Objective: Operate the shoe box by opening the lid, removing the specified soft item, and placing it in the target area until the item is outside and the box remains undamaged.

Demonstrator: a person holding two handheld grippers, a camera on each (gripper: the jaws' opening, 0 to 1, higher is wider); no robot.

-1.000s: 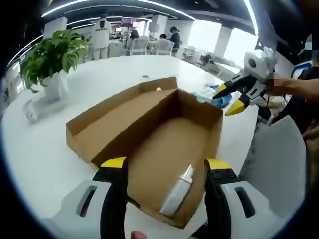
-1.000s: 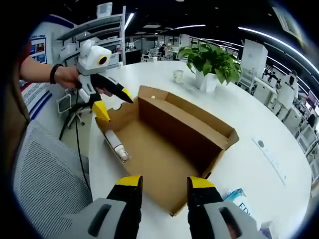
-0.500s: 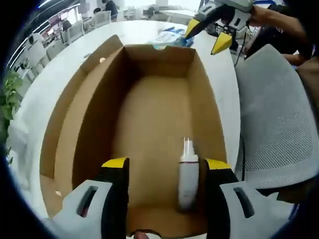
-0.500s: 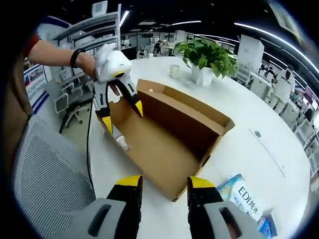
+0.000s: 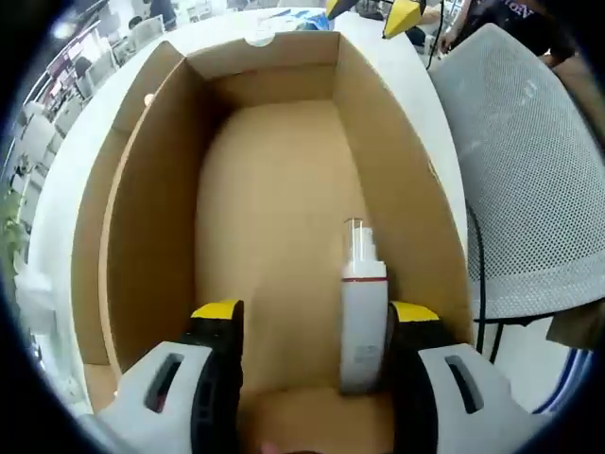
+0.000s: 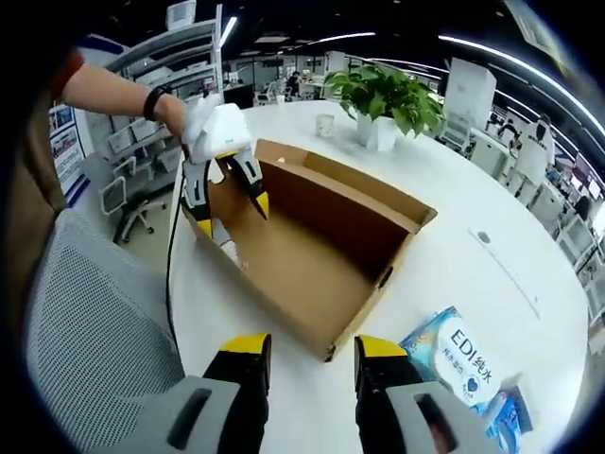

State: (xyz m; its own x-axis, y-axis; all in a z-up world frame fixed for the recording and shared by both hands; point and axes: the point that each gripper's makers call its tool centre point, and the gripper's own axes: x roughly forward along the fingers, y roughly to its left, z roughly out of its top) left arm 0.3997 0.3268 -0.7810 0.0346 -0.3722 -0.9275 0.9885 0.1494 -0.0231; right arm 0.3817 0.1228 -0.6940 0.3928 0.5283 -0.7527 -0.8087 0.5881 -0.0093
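Observation:
An open brown cardboard shoe box [image 5: 151, 236] [image 6: 378, 213] lies on the white table. On its floor, against one side wall, lies a white bottle [image 5: 363, 317] [image 6: 227, 253] with a red band. My left gripper [image 5: 317, 317] [image 6: 232, 216] is open and dips inside the box, its jaws straddling the bottle, which sits close to the right jaw. My right gripper [image 6: 312, 348] [image 5: 371, 11] is open with nothing between its jaws, held above the table just short of the box's near end.
Blue tissue packs [image 6: 456, 357] lie on the table beside the box. A potted plant [image 6: 383, 93] and a small cup [image 6: 324, 126] stand further back. A grey mesh chair [image 5: 515, 161] [image 6: 85, 340] stands at the table edge. A person's arm [image 6: 113, 90] holds the left gripper.
My left gripper has gone lower into the box and nearer the bottle, which now looks larger between its jaws. The right gripper has backed off a little, showing more of the tissue packs.

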